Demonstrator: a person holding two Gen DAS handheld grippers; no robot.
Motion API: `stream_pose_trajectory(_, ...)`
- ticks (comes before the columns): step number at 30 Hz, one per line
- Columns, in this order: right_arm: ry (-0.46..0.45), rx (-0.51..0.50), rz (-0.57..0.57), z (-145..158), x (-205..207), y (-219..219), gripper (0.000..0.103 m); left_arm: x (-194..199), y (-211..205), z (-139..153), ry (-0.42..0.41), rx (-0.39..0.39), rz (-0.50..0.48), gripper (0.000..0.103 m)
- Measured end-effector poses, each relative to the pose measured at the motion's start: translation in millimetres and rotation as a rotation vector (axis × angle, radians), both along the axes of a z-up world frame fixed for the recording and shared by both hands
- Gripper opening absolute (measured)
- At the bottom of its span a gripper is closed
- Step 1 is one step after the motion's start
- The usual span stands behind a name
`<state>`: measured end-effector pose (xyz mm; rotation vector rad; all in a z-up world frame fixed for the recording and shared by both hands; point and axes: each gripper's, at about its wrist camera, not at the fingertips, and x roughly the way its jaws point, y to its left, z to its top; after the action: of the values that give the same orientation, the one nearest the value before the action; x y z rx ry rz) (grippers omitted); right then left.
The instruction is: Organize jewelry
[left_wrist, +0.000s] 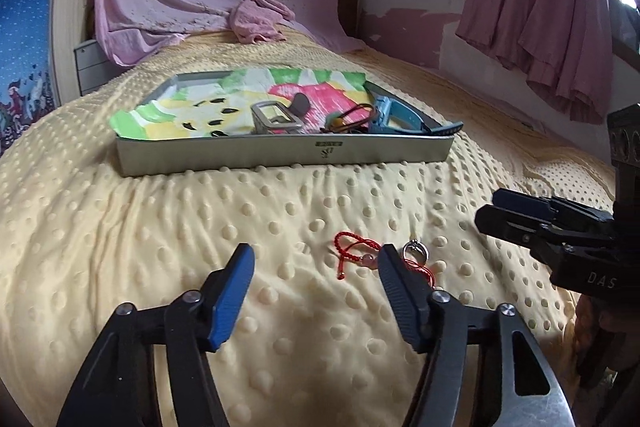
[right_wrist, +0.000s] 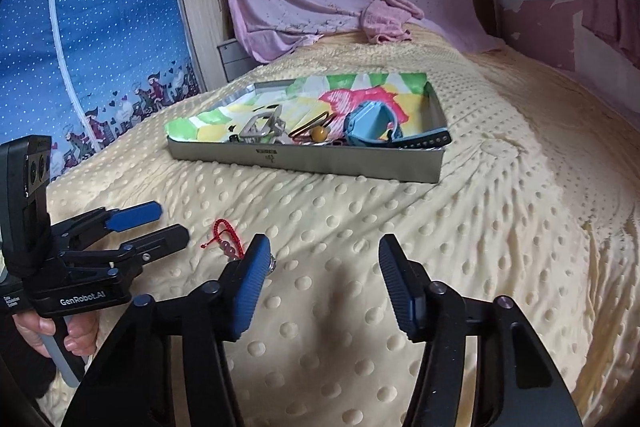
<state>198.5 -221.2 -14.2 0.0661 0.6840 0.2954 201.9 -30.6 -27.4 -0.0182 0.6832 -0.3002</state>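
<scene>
Red cord bracelet (left_wrist: 352, 251) and a small silver ring (left_wrist: 414, 250) lie on the dimpled yellow bed cover (left_wrist: 200, 227), well short of the metal tray (left_wrist: 280, 155). Both look light; the cord is limp and best pinched at its beads. Left hand-held gripper (left_wrist: 316, 267) and right hand-held gripper (right_wrist: 324, 259) stand partly open, holding nothing.
</scene>
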Motion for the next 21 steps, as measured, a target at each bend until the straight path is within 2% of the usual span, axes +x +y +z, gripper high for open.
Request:
stream_pose_trajectory(4, 0.043, -0.002, 0.056, -9, 10, 9, 0.033, 15, -4, -5, 0.055, -0.013, -0.025, 0.044)
stream_pose_trajectory(8, 0.075, -0.011, 0.1, -17, 19, 20, 0.025, 25, -4, -10, 0.093, -0.042, -0.043, 0.034)
stream_pose_trajectory(11, 0.088, -0.01, 0.124, -21, 24, 26, 0.023, 30, -5, -14, 0.117, -0.065, -0.064, 0.027)
stream_pose_trajectory(13, 0.092, -0.015, 0.143, -23, 26, 31, 0.02, 32, -5, -16, 0.124, -0.077, -0.073, 0.027)
stream_pose_trajectory(21, 0.111, -0.056, 0.18, -30, 32, 44, 0.019, 36, -7, -18, 0.135, -0.088, -0.086, 0.023)
